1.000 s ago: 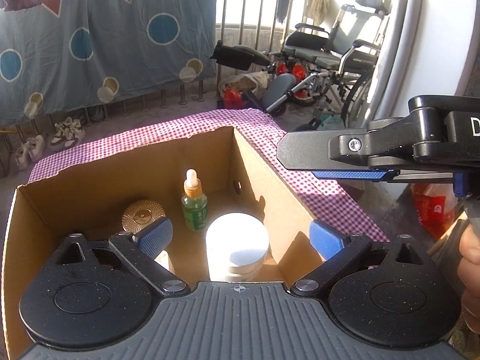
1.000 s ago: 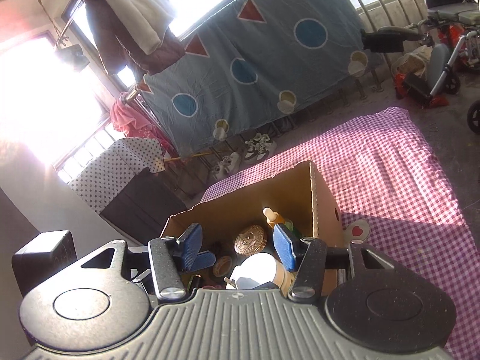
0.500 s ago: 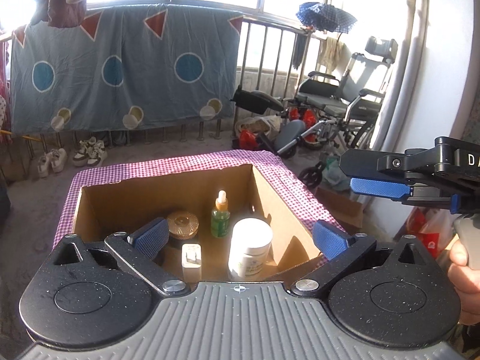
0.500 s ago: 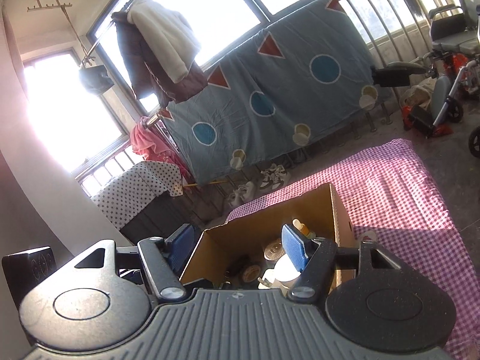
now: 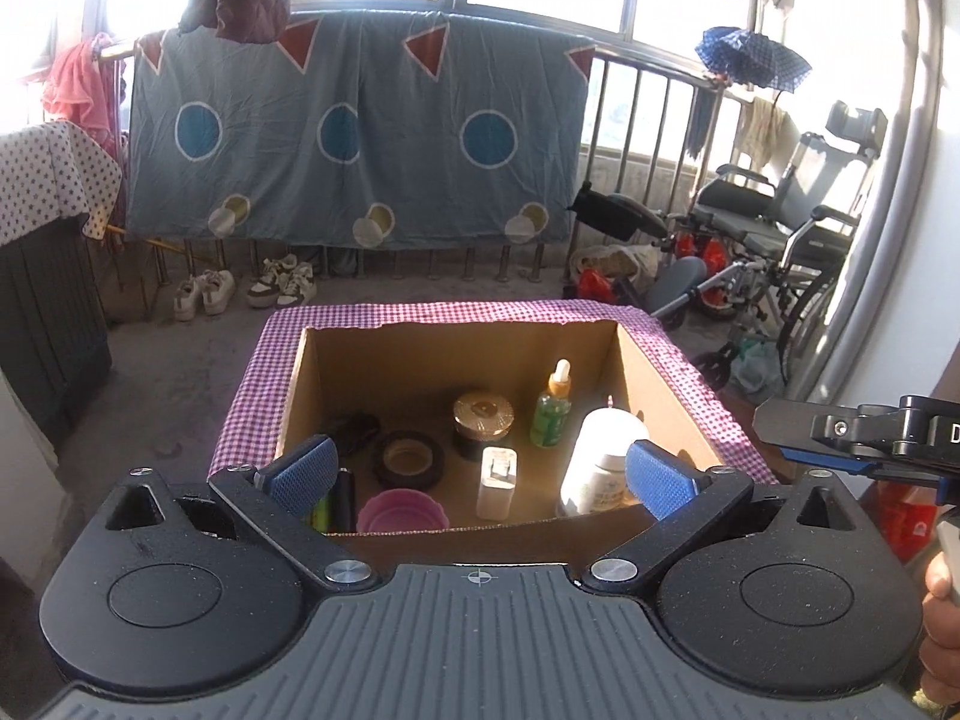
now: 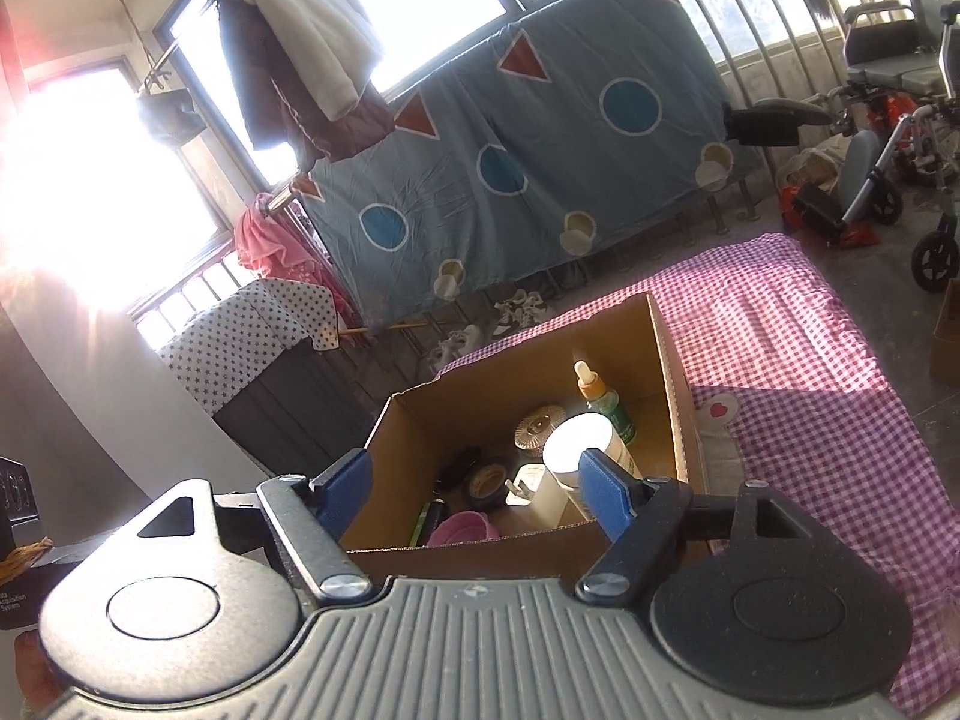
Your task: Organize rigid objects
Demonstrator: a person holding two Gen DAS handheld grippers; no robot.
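An open cardboard box (image 5: 456, 354) (image 6: 672, 384) stands on a pink checked cloth. Inside it are a white jar (image 5: 600, 456) (image 6: 576, 450), a green dropper bottle (image 5: 553, 411) (image 6: 600, 396), a gold-lidded jar (image 5: 483, 420), a tape roll (image 5: 410, 457), a small white bottle (image 5: 497, 480), a pink cup (image 5: 401, 511) and dark items at the left. My left gripper (image 5: 480, 474) is open and empty, held back above the box's near edge. My right gripper (image 6: 474, 489) is open and empty, also above the near edge; it shows from the side at the right of the left wrist view (image 5: 852, 438).
The checked cloth (image 6: 810, 384) extends right of the box with a small heart-printed card (image 6: 717, 411) on it. A wheelchair (image 5: 774, 240) stands at the far right, a blue sheet (image 5: 360, 138) hangs on the railing behind, and a dark cabinet (image 5: 42, 312) stands at the left.
Both grippers have pulled back and up from the box, so more of the box and room shows. Both stay open and empty.
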